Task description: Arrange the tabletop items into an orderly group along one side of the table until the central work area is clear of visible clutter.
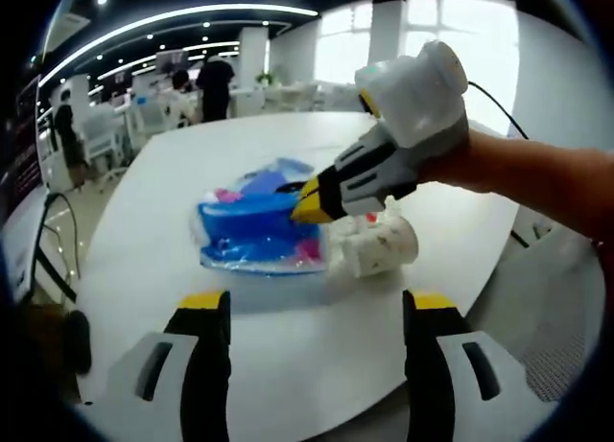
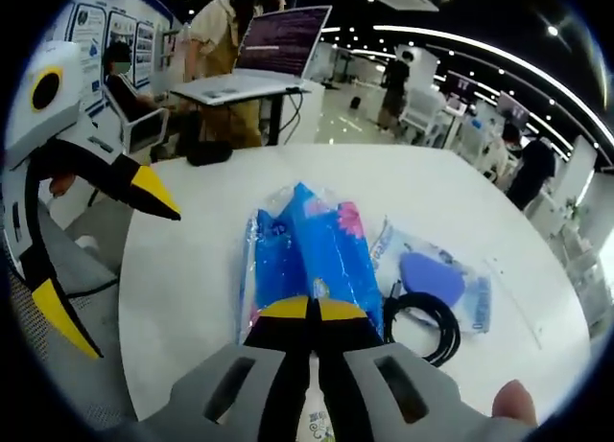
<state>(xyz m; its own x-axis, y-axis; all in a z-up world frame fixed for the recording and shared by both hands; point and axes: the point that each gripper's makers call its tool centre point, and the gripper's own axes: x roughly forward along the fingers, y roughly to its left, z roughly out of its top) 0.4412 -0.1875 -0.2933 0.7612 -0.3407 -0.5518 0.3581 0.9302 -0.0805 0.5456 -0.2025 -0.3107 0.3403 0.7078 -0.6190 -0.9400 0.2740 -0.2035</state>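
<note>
A blue plastic packet [image 1: 251, 233] [image 2: 312, 241] with pink print lies mid-table. My right gripper [image 2: 312, 310] [image 1: 309, 204] is shut on the packet's near edge; in the left gripper view a hand brings it in from the right. A white printed cup [image 1: 379, 245] lies on its side against the packet. My left gripper [image 1: 317, 306] [image 2: 106, 255] hangs open near the table's edge, short of the packet, with nothing between its jaws. Right of the packet in the right gripper view are a clear bag with a blue-purple item [image 2: 432, 279] and a coiled black cable [image 2: 422, 319].
The round white table [image 1: 317, 135] [image 2: 192, 269] has bare room all around the cluster. A desk with an open laptop [image 2: 283, 39] stands past its far edge, with people standing and sitting there. Chairs and more desks fill the office behind.
</note>
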